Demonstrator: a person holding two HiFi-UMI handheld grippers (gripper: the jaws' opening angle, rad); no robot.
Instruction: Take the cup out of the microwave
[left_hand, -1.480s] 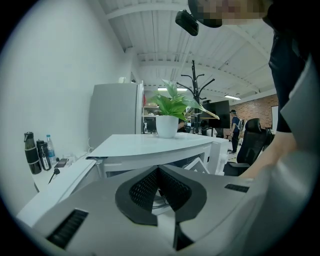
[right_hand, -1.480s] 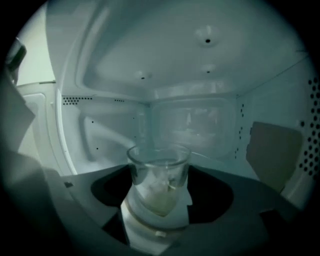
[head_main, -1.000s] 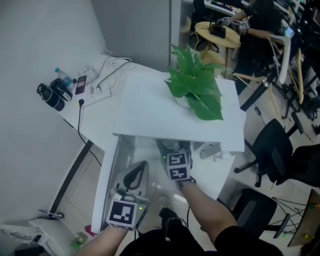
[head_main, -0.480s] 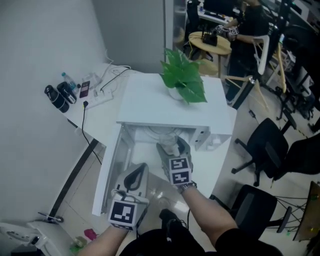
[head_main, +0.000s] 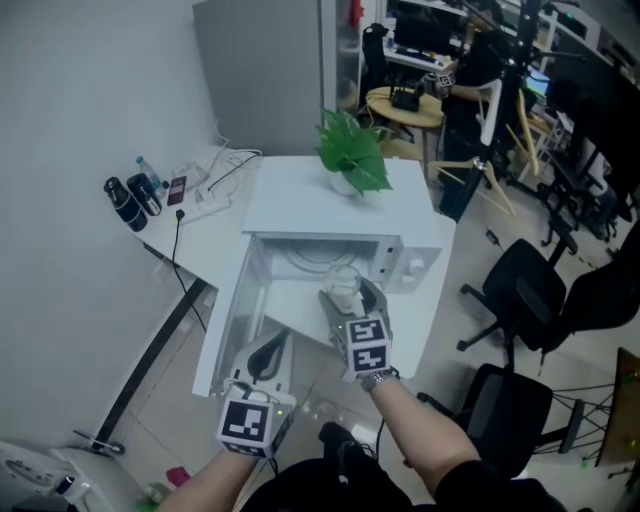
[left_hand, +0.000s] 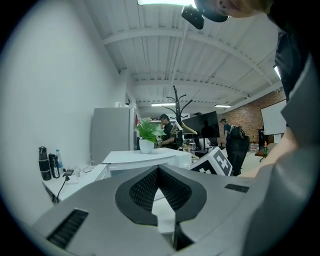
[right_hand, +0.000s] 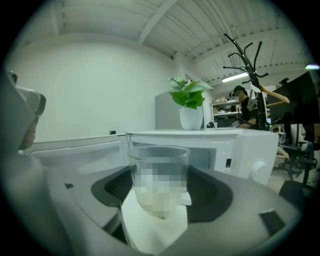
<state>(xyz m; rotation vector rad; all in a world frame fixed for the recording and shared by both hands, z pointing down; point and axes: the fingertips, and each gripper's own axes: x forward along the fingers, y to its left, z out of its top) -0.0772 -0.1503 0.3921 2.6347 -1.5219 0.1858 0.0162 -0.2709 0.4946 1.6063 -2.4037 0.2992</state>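
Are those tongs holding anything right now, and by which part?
The right tongs grip a clear cup by its sides, on the lower half, rim up. The left tongs are shut and hold nothing.

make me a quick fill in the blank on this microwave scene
The right tool grips a clear ____. The microwave has its door standing ____. On top of the microwave sits a potted ____. The left tool has its jaws together and holds ____.
Missing: cup; open; plant; nothing
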